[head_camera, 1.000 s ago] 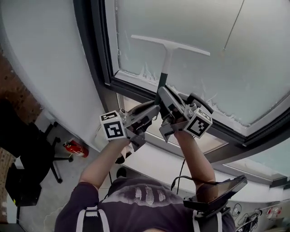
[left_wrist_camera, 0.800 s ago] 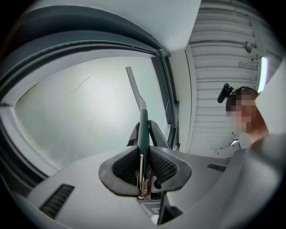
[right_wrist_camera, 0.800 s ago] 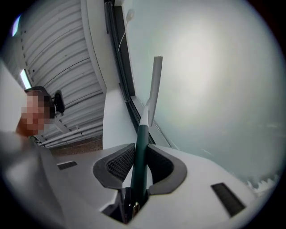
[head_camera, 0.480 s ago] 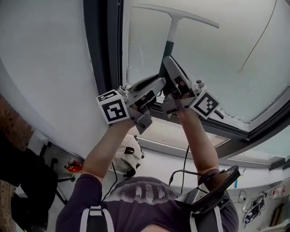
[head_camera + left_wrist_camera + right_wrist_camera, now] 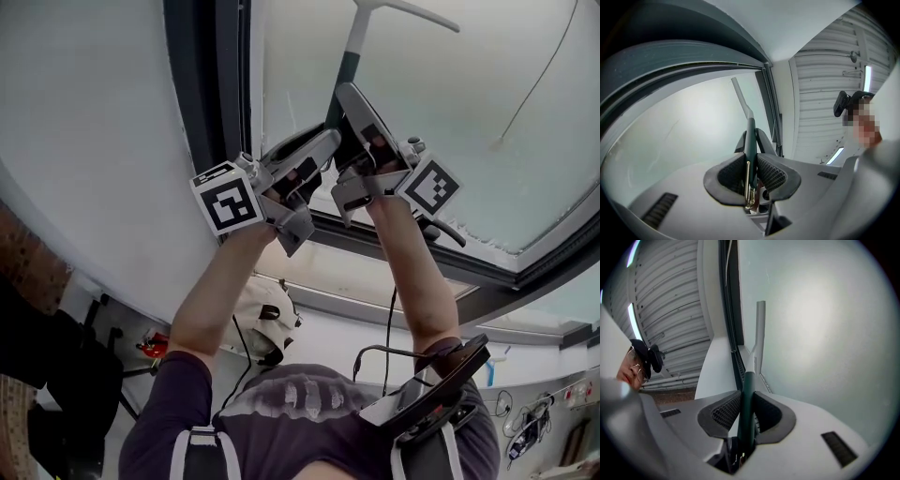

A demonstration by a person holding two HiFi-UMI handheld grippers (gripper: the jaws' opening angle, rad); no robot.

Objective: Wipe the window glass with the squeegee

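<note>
**A:** What has changed for us in the last second?

**B:** We have lifted the squeegee point(image 5: 352, 47) well up the window glass point(image 5: 450, 122). A second ago its blade point(image 5: 412, 13) sat low, just above the pane's bottom edge. Now it is at the very top of the head view, partly cut off, near the dark window frame point(image 5: 211, 84) on the left.

**A:** And our hold?

**B:** Unchanged. The left gripper point(image 5: 751, 171) has its jaws clenched on the dark green handle point(image 5: 750, 136), and the right gripper point(image 5: 746, 409) clamps the same handle just beside it.

**A:** What does that mean for the job?

**B:** We judge we are in mid-stroke, or setting the blade high for a pull down. A whitish fringe point(image 5: 478, 242) along the lower edge suggests that strip is not yet wiped.

**A:** Any containers to mind?

**B:** We see no bucket, tray or bottle in any view, so there is nothing to report.
</note>
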